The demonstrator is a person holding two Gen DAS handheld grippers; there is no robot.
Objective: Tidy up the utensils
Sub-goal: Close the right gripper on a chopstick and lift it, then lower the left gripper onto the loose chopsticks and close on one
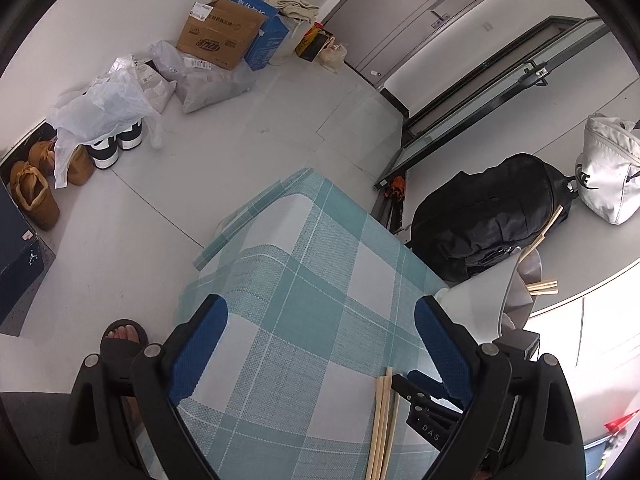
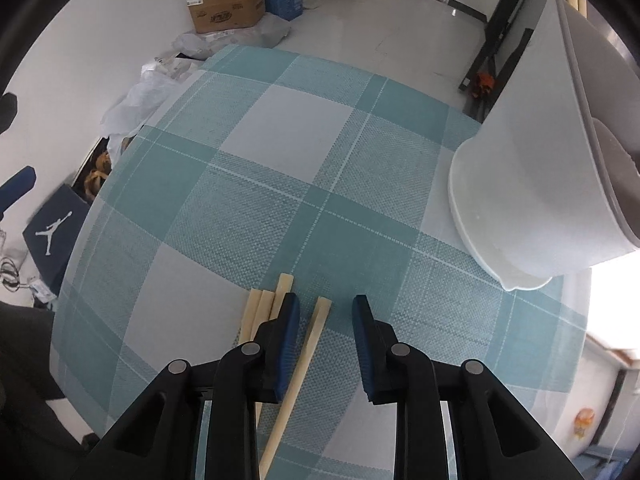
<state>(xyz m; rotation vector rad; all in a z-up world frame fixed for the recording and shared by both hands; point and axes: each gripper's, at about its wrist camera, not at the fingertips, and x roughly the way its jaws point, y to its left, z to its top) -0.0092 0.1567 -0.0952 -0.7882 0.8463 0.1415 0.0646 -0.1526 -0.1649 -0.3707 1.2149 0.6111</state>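
Several wooden chopsticks lie on a teal and white checked tablecloth (image 2: 280, 168). In the right wrist view one chopstick (image 2: 304, 360) lies between the fingers of my right gripper (image 2: 326, 308), which is open and low over the cloth. Three more chopsticks (image 2: 264, 304) lie just left of its left finger. A white utensil holder (image 2: 532, 184) stands at the right. In the left wrist view my left gripper (image 1: 320, 312) is open and empty above the cloth (image 1: 304, 272); the chopsticks (image 1: 384, 420) and the right gripper's fingers (image 1: 420, 396) show at bottom right. The holder (image 1: 480, 300) carries chopsticks (image 1: 542, 286).
Table edges fall off to a grey floor. On the floor are cardboard boxes (image 1: 220, 32), plastic bags (image 1: 108, 108), shoes (image 1: 36, 196) and a dark shoe box (image 2: 56, 228). A black backpack (image 1: 488, 212) and a white bag (image 1: 608, 172) lie at the right. A sandalled foot (image 1: 122, 340) is near.
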